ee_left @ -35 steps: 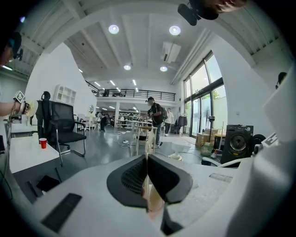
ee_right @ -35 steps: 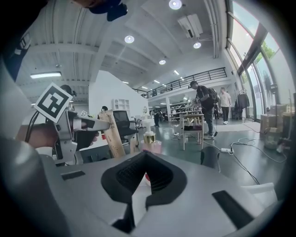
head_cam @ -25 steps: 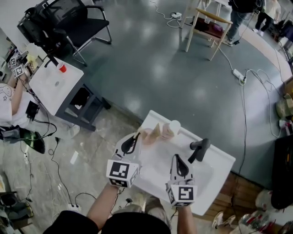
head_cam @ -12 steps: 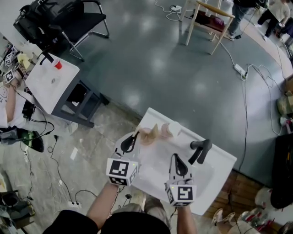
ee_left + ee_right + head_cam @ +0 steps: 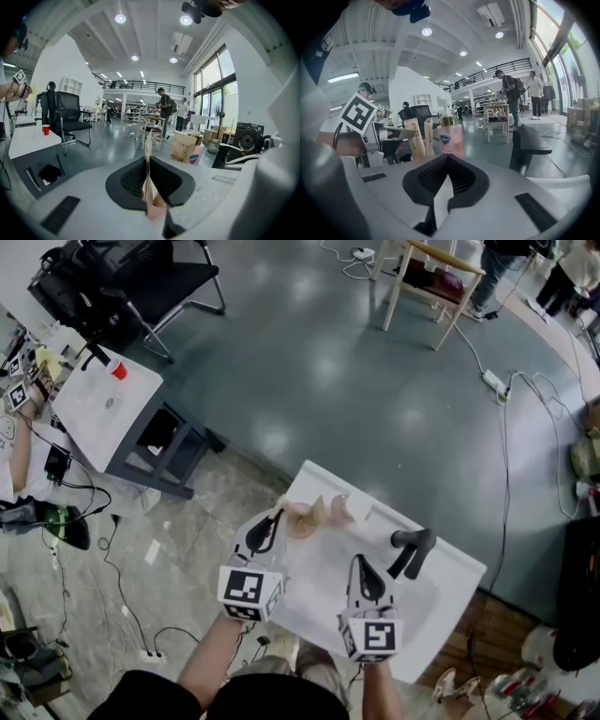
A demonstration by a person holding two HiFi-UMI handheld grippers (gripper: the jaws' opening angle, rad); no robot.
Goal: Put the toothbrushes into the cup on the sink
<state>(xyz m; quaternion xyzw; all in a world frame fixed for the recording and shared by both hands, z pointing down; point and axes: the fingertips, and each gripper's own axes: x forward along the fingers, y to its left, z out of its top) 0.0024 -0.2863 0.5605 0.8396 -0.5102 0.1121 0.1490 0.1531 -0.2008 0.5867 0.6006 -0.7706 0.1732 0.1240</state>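
Observation:
A white sink with a black faucet lies below me. At its far left corner stands a pinkish cup with a tan toothbrush box beside it. My left gripper reaches that cup and is shut on a thin cream toothbrush box, seen edge-on. A second box marked BRUSH stands just beyond. In the right gripper view both tan boxes show next to the left gripper's fingers. My right gripper hovers over the basin, shut and empty.
A pink soap bottle stands at the sink's back edge, right of the cup. The faucet rises right of my right gripper. A white side table, a black chair and floor cables lie around.
Both grippers hold the same places and stay shut. Only the head camera has drifted slightly.

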